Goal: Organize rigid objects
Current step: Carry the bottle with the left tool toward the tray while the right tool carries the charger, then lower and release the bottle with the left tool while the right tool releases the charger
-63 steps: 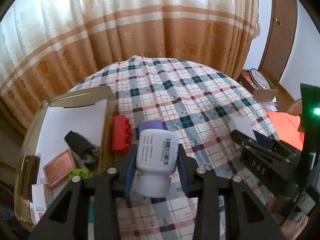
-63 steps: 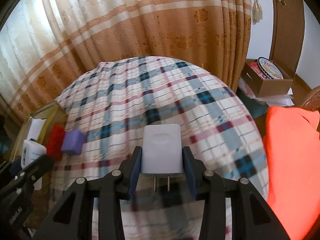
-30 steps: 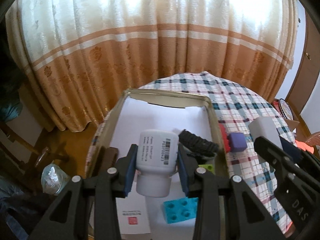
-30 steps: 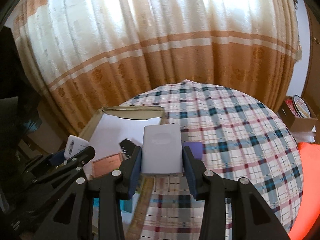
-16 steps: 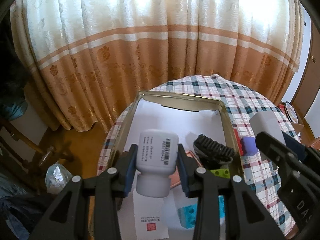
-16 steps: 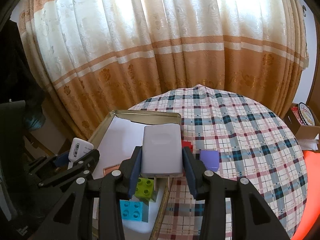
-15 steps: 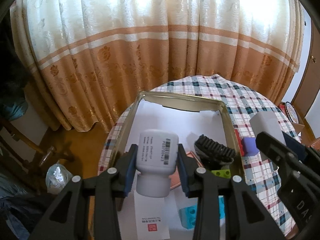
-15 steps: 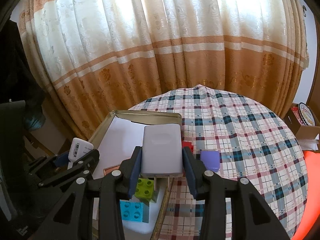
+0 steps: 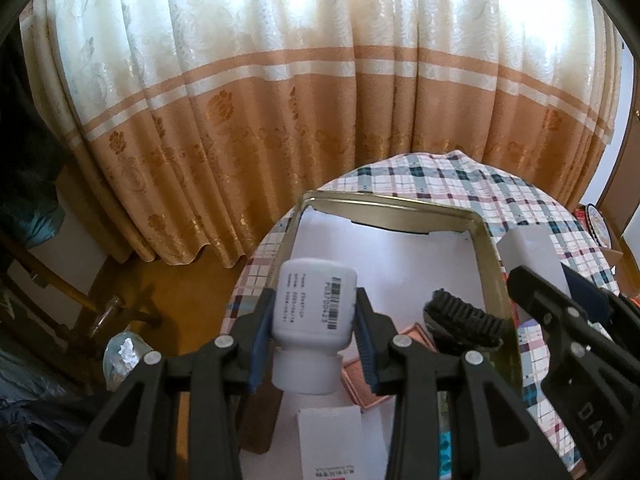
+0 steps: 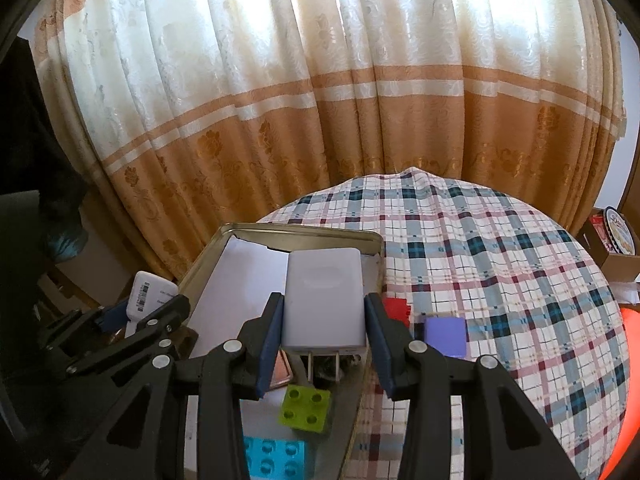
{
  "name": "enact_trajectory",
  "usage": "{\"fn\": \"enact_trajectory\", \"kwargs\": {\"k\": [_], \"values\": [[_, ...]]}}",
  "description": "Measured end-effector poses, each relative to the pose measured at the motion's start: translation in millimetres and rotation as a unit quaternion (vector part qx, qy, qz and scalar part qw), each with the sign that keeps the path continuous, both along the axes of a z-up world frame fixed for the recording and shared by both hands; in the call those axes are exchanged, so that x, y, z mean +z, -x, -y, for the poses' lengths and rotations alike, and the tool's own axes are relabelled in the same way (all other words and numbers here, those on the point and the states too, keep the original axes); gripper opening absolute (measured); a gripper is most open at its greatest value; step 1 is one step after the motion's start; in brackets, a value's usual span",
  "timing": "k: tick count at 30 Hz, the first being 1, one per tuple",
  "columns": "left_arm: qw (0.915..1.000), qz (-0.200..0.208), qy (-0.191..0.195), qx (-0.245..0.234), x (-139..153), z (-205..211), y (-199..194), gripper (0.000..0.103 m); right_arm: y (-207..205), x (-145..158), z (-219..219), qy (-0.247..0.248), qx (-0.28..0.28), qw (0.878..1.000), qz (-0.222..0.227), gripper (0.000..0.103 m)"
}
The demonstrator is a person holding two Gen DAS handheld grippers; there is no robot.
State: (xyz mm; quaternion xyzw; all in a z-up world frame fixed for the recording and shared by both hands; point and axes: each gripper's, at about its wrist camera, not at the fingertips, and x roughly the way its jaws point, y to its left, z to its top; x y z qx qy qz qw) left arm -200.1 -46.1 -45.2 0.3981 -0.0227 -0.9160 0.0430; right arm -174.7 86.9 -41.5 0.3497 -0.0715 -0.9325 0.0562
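Left gripper [image 9: 315,322]: clamped on a white plastic bottle [image 9: 313,312], held upside down with its cap toward the camera and a barcode label facing up. The bottle is held above the near-left part of a gold metal tin [image 9: 491,264] lined with white paper.

Right gripper [image 10: 324,326]: clamped on a white plug-in charger [image 10: 323,300], prongs pointing back toward the camera. The charger is held over the tin's right side, near its right wall.

The tin sits at the left edge of a round table covered by a plaid tablecloth [image 10: 500,264].

Seen inside the tin:
- black ribbed object [image 9: 464,318], against the right wall
- copper-coloured flat case [image 9: 366,384], near the middle
- lime green building block [image 10: 307,408], near side
- blue building block [image 10: 276,458], nearest edge
- white card with print [image 9: 332,436], near side

On the cloth, just right of the tin and outside it: a red building block [image 10: 396,310] and a purple block [image 10: 446,336], close together.

A cream and orange curtain [image 9: 320,92] hangs beyond the table.
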Motion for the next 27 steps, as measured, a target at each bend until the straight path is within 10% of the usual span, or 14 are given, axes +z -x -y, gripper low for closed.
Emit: {"fn": "enact_trajectory", "kwargs": {"k": [27], "values": [[0.9982,0.053,0.027,0.003,-25.5,-1.6,44.8,0.037,59.6,-34.4,7.5,0.012,-0.005,0.998,0.061,0.044]]}}
